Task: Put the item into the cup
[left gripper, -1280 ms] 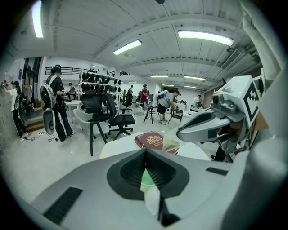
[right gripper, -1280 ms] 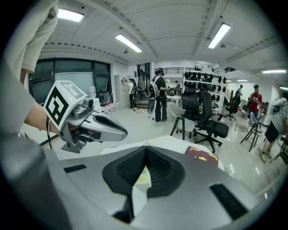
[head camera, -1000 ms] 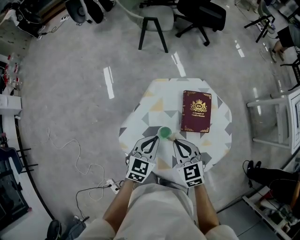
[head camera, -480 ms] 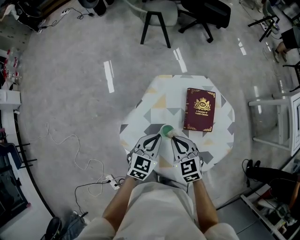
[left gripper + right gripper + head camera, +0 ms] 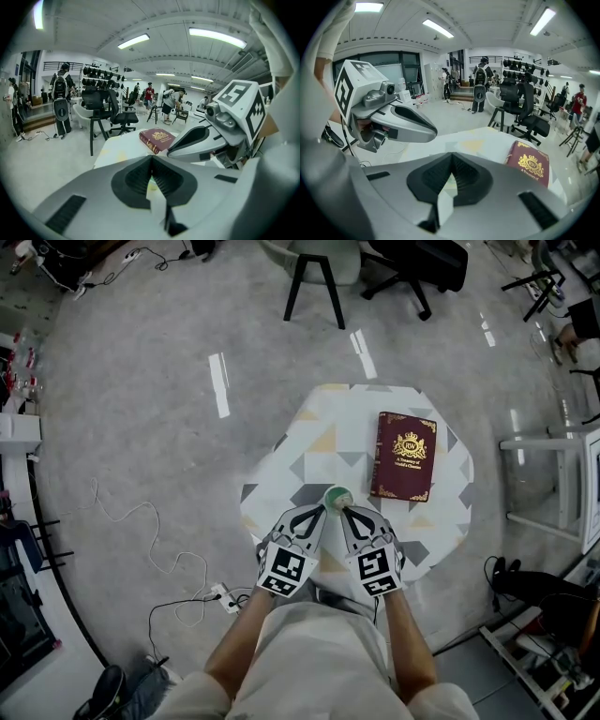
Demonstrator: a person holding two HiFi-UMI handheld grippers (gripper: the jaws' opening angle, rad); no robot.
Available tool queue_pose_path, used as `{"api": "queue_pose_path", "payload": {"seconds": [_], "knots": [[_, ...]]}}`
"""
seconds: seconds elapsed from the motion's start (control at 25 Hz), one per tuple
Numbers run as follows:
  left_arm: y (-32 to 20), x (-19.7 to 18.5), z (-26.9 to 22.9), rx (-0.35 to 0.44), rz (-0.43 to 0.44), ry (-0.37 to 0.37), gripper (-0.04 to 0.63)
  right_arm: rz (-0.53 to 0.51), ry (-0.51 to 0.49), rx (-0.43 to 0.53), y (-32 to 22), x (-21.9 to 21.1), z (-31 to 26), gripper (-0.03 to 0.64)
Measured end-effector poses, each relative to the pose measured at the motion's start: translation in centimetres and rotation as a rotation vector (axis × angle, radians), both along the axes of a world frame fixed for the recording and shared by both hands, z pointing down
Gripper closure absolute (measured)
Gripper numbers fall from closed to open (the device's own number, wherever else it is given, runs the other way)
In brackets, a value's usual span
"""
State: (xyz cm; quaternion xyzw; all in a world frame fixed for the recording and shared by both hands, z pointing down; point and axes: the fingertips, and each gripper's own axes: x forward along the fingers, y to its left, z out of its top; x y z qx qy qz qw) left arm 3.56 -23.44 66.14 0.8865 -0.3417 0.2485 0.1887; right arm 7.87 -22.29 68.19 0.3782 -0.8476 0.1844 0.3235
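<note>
- Left tongs (image 5: pixel 322 510): closed, tips together on the near-left wall of the small green round cup (image 5: pixel 334 497). A strip of pale green shows in the slit between the black pads in the left gripper view.
- Right tongs (image 5: pixel 348 511): closed, tips together, pinching the small pale item (image 5: pixel 345 494). From the head view the item lies at the right side of the cup's mouth.
- Cup: upright near the front middle of the counter, just ahead of both pairs of tongs. Whether the item is inside or only over the rim cannot be told, and the cup is too small to read its interior.
- Item: shape and material cannot be made out. Neither gripper view shows it clearly, as the closed pads cover it.
- White counter with grey and yellow triangle pattern (image 5: pixel 309 442): its near edge is hidden by the tongs and the person's forearms.
- Dark red hardback book with gold crest (image 5: pixel 405 456): flat and closed, to the right of the cup and apart from it.
- Grey floor (image 5: pixel 141 409): a white cable (image 5: pixel 141 521) trails on it at the left.
- Black-legged stool (image 5: pixel 314 277): beyond the counter, cut off by the top edge.
</note>
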Motion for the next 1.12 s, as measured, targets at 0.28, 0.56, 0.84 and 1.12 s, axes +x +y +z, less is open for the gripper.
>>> {"api": "queue_pose_path", "payload": {"seconds": [0.28, 0.56, 0.84, 1.12], "knots": [[0.2, 0.2, 0.5, -0.009, 0.007, -0.002, 0.584, -0.020, 0.024, -0.036, -0.1, -0.3, 1.4, 0.612], [0.2, 0.6, 1.0, -0.022, 0.008, -0.003, 0.584, -0.030, 0.049, -0.079, -0.1, -0.4, 2.7, 0.612], [0.2, 0.8, 1.2, -0.030, 0.008, -0.003, 0.584, -0.041, 0.075, -0.110, -0.2, -0.6, 3.8, 0.612], [0.3, 0.5, 1.4, -0.034, 0.001, -0.006, 0.584, -0.052, 0.102, -0.141, -0.3, -1.0, 4.7, 0.612]]}}
